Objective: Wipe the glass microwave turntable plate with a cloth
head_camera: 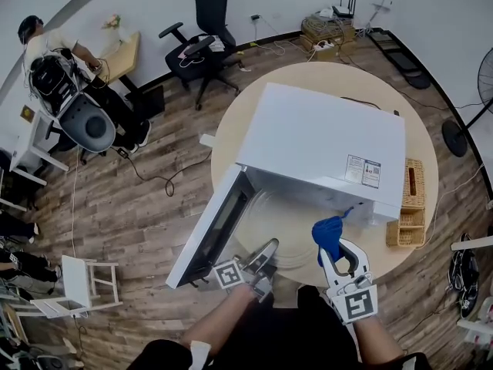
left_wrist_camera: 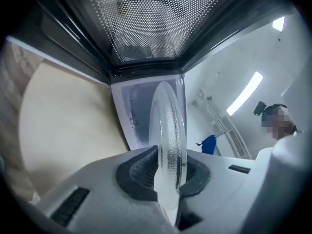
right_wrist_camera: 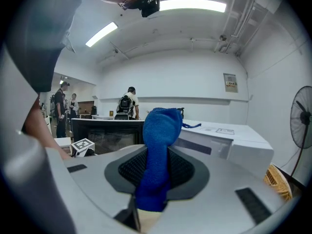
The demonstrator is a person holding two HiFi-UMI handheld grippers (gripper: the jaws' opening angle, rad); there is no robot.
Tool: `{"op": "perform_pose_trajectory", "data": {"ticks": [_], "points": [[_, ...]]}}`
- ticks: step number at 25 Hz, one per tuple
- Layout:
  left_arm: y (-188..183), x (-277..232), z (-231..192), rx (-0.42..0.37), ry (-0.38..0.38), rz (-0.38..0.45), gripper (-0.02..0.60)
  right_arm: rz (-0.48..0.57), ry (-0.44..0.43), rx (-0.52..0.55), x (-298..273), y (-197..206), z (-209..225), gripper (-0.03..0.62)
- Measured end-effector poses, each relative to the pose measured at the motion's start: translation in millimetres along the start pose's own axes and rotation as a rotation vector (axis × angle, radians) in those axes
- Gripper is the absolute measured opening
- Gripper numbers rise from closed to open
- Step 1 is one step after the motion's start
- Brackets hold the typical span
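Note:
The glass turntable plate (head_camera: 286,230) is out in front of the white microwave (head_camera: 323,141), over the round table (head_camera: 231,141). My left gripper (head_camera: 262,256) is shut on the plate's near rim. In the left gripper view the plate (left_wrist_camera: 168,130) stands edge-on between the dark pads of that gripper (left_wrist_camera: 168,172). My right gripper (head_camera: 333,251) is shut on a blue cloth (head_camera: 330,233) that hangs bunched just right of the plate. In the right gripper view the cloth (right_wrist_camera: 158,145) sticks up from between the pads of that gripper (right_wrist_camera: 156,174).
The microwave door (head_camera: 212,230) swings open to the left, close to my left gripper. A wicker basket (head_camera: 412,199) sits at the table's right edge. An office chair (head_camera: 202,45) stands beyond the table, a white stool (head_camera: 81,284) at the left, a fan (head_camera: 485,75) at the right.

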State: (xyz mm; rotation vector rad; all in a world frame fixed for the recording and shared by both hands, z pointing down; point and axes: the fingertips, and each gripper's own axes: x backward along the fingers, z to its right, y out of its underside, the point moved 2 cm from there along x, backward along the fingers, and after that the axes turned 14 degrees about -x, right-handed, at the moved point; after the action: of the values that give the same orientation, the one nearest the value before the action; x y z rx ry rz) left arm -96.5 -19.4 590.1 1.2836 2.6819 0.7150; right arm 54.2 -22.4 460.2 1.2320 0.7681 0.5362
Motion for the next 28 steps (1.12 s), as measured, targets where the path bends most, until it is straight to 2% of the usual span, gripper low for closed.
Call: {"op": "perform_pose_trajectory", "data": {"ticks": [3,8,15,21,25,28], "points": [[0.2,6.1,2.4,-0.027,0.0,-0.022,0.029,-0.062,0.008,-0.026,-12.1,9.8,-1.9,0.106],[-1.2,12.1,7.6,-0.083,-0.006,-0.066,0.029,-0.188,-0.034,-0.091,-43.8,26.2,-13.8,0.104],[-0.5,11.9,13.8,-0.112,0.019,-0.096,0.029,-0.363,-0.14,-0.015,-87.3,41.0,-41.7,0.103],[1.8,8.7,21.7,-0.123,0.035,-0.113,0.029,-0.436,-0.255,0.078,-107.3,35.5,-79.6,0.103],[2.5,6.2,23.1,-0.134,0.038,-0.114,0.029,-0.518,-0.253,0.143,-118.5,45.2,-87.2,0.101],[-0.8,6.0,24.7,-0.146,0.039,-0.109,0.029,-0.539,-0.239,0.147,-125.3,42.4,-86.4,0.1]]}}
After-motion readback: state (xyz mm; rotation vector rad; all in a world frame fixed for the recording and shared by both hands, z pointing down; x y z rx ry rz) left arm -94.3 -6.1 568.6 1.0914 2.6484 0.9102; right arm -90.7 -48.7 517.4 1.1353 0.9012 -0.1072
